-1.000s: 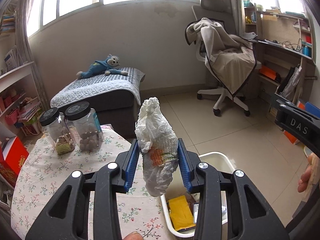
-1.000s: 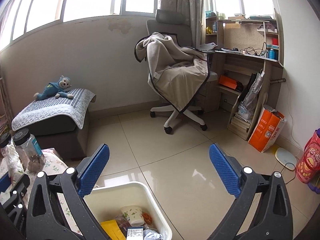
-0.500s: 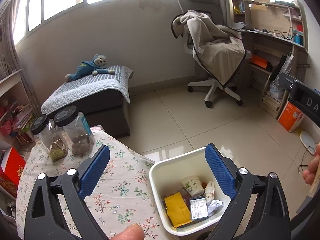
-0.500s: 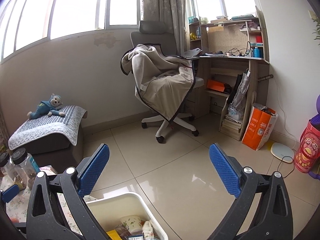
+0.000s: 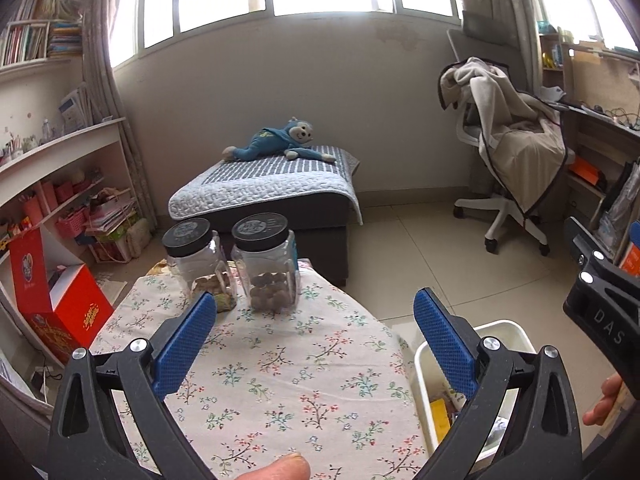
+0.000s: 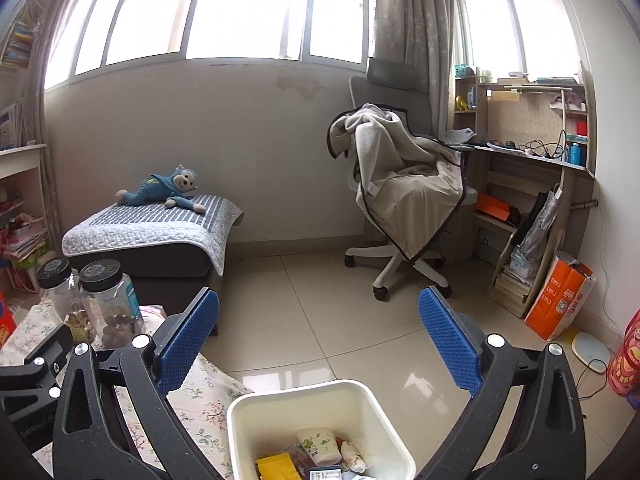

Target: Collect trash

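My left gripper [image 5: 314, 336] is open and empty, above the floral tablecloth of the table [image 5: 288, 384]. The white trash bin [image 5: 424, 364] stands on the floor just right of the table. My right gripper [image 6: 318, 338] is open and empty, above the bin [image 6: 304, 396]. Inside the bin lie a paper cup [image 6: 316, 444], a crumpled tissue [image 6: 354, 454], a yellow wrapper [image 6: 278, 466] and other scraps. The right gripper's body shows at the right edge of the left wrist view.
Two black-lidded clear jars [image 5: 266, 264] [image 5: 196, 262] stand at the table's far edge. A red box [image 5: 52, 304] and shelves are at left. A grey ottoman with a blue plush monkey [image 5: 276, 144], an office chair [image 6: 404, 200] and a desk are beyond.
My left gripper opened and dropped the crumpled tissue into the bin, then swung left over the table. The right gripper stayed open over the bin.
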Tool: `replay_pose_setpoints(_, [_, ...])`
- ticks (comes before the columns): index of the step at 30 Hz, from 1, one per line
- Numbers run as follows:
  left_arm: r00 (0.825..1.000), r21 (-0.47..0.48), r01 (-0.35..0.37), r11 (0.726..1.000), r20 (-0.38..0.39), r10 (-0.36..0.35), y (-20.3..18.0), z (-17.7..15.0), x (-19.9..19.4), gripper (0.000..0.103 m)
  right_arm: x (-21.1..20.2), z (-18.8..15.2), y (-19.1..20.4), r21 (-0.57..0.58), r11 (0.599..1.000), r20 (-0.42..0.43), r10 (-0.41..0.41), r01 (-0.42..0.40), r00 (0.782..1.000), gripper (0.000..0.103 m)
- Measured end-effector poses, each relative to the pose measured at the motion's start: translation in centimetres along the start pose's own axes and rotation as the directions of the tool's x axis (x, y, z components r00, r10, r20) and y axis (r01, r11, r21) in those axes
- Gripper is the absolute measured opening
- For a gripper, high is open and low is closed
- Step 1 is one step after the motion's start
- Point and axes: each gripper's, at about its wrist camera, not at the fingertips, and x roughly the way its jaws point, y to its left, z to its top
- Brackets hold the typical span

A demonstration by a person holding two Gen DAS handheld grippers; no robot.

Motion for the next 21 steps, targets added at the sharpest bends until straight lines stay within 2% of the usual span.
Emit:
replay_pose_setpoints(13, [0.986, -0.120, -0.163, 0.979, 0.000, 0.164, 9.2, -0.8, -0.7, 0.096, -1.0, -0.5, 8.6, -0.059, 0.985, -0.034, 0.159, -0.161, 0.987, 0.096])
replay_pose_setpoints(21, [0.979, -0.157, -0.206, 0.966, -0.043, 0.202, 12.5, -1.5, 0.4, 0.096, -0.8, -0.9, 11.7, -0.092, 0.974, -0.055, 0.203, -0.207, 0.978, 0.096])
